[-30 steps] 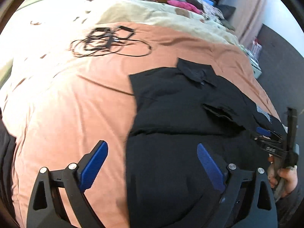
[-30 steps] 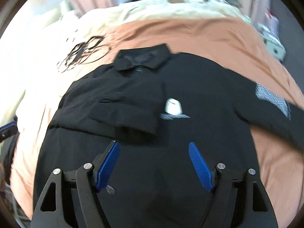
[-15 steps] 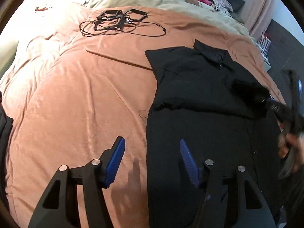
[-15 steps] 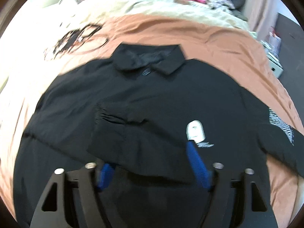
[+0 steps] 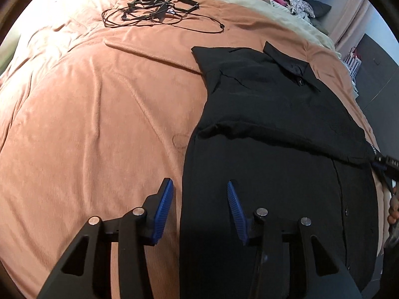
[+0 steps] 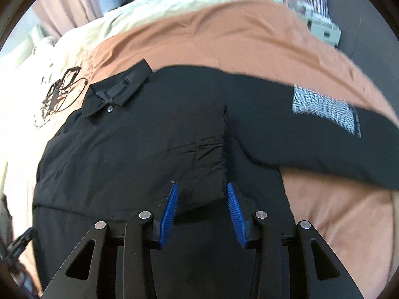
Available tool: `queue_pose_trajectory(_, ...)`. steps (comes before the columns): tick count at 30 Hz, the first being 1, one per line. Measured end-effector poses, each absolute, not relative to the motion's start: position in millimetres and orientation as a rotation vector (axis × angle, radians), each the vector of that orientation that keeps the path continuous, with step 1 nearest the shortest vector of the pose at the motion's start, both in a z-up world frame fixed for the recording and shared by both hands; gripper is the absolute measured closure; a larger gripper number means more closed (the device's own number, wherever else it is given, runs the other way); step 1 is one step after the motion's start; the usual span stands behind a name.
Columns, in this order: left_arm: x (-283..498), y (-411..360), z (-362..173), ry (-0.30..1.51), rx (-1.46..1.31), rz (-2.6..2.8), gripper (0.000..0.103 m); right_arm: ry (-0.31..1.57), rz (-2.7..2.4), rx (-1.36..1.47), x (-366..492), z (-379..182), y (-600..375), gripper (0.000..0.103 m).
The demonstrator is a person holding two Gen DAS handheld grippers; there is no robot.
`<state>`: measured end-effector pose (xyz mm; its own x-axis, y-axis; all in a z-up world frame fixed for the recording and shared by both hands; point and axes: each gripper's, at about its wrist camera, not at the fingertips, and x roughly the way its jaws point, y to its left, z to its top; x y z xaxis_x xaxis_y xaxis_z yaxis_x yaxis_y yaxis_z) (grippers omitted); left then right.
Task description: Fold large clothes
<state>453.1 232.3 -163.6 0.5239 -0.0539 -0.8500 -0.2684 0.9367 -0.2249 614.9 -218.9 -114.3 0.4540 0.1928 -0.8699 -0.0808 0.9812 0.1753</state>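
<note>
my left fingers [image 5: 163,209] stand apart with nothing between them, the left gripper [image 5: 199,209] hovering low over the bed and pointing up its length. the left pad sits above the orange blanket [image 5: 99,114]; the right pad sits above the black shirt [image 5: 274,174], so the shirt's left side edge runs up between the two pads, not touched by either as far as i can tell. my right gripper [image 6: 202,206] is also parted, about the same width, held low over the shirt's lower front and aimed toward the collar [image 6: 117,92]. the end of the folded-in sleeve [image 6: 199,174] lies between its pads; the pads flank the cuff closely, but i cannot tell whether either pad is pressing the cloth. the shirt lies flat, front up, collar toward the far end of the bed, one sleeve folded across the chest, the other sleeve [image 6: 311,129] stretched out to the right over the blanket, bearing a white patterned patch [image 6: 324,109]. in the left view my right hand [image 5: 394,206] shows at the frame's right edge. a tangle of black cables [image 5: 154,10] lies on the blanket well beyond the collar. cream bedding [image 5: 249,7] lies at the far end.
</note>
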Motion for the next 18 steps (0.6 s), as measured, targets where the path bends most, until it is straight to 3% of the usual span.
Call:
queue_pose_trajectory(8,470.0,223.9,-159.3,1.017,-0.292,0.112,0.057,1.175,0.231,0.314,615.8,-148.4,-232.5,0.064)
queue_pose_trajectory(10,472.7,221.9,-159.4,1.021,-0.279,0.111,0.057,1.166,0.231,0.339,623.5,-152.6,-233.6,0.087)
queue_pose_trajectory(12,473.4,222.2,-159.2,1.026,-0.28,0.116,0.057,1.167,0.238,0.359,632.2,-156.4,-232.0,0.093)
queue_pose_trajectory(18,466.6,222.1,-151.4,1.039,-0.245,0.124,0.057,1.159,0.184,0.283,654.9,-157.5,-219.9,0.09)
